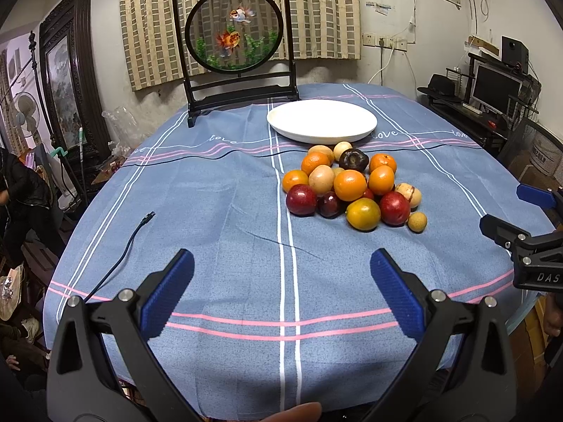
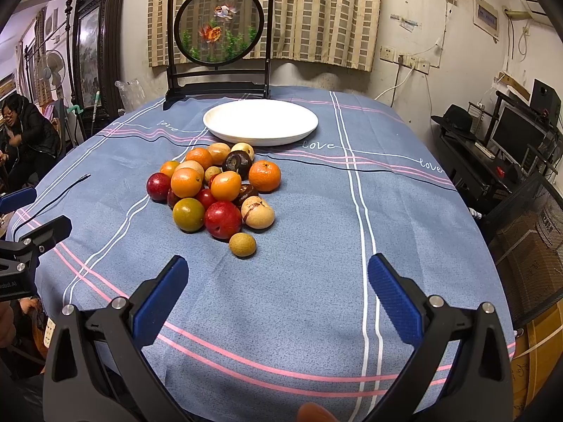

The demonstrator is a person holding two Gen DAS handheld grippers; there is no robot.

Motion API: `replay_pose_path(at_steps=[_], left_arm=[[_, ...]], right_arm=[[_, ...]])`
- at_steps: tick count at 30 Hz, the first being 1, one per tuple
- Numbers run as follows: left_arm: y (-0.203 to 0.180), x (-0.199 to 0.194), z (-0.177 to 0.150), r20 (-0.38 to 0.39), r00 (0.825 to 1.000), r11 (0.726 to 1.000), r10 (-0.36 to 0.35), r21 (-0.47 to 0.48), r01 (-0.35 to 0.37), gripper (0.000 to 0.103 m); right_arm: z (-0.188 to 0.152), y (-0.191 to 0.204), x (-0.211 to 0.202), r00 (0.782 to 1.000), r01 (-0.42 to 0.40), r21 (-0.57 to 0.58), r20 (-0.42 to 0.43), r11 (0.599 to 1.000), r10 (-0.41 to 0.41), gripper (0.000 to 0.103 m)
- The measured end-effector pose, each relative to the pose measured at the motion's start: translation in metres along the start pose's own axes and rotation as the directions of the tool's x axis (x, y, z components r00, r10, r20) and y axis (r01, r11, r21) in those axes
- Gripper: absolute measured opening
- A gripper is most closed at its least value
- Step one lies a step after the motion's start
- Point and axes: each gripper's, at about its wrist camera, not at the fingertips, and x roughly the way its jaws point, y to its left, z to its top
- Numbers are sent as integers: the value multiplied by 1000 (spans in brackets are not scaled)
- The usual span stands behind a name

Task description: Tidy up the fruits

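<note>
A heap of fruit (image 1: 352,186) (image 2: 214,190) lies on the blue tablecloth: oranges, red plums, tan round fruits, a dark one and a greenish orange. One small tan fruit (image 2: 242,244) sits apart at the heap's near edge. Behind the heap stands an empty white plate (image 1: 322,120) (image 2: 260,122). My left gripper (image 1: 281,267) hovers open over bare cloth, short and left of the heap. Also open, my right gripper (image 2: 278,274) hangs just short of the small tan fruit. Each gripper shows at the edge of the other's view, the right gripper (image 1: 506,211) and the left gripper (image 2: 42,207).
A black-framed goldfish screen (image 1: 234,31) (image 2: 220,24) stands at the table's far side behind the plate. A thin black cable (image 1: 130,242) (image 2: 59,190) lies on the cloth's left part. A person (image 2: 24,133) sits off the table's left. A desk with a monitor (image 2: 510,137) is at right.
</note>
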Motion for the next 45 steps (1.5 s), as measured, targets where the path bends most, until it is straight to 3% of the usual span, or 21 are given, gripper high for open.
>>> replay_pose_path(at_steps=[17, 24, 29, 32, 36, 41, 45], left_arm=[[-1, 5, -3, -20, 1000, 1000, -18, -4, 18, 101], [-1, 18, -7, -67, 995, 997, -74, -14, 73, 101], [7, 27, -7, -72, 994, 996, -82, -25, 80, 101], [20, 42, -7, -94, 990, 993, -107, -62, 101, 101], [34, 59, -3, -102, 988, 991, -115, -87, 106, 100], [37, 78, 8, -95, 988, 992, -119, -43, 115, 96], [39, 94, 16, -111, 983, 989, -147, -33, 144, 90]], right_arm=[[0, 1, 2, 1000, -2, 3, -7, 1000, 3, 102], [-3, 2, 10, 1000, -18, -13, -10, 1000, 18, 102], [-5, -2, 22, 996, -92, 9, -13, 996, 93, 102], [-9, 1, 42, 991, -119, -33, -62, 992, 116, 102], [-5, -4, 64, 971, -219, 11, -95, 976, 219, 101], [3, 9, 86, 964, -236, -52, -138, 970, 227, 77], [6, 10, 102, 947, -277, -26, -180, 961, 268, 67]])
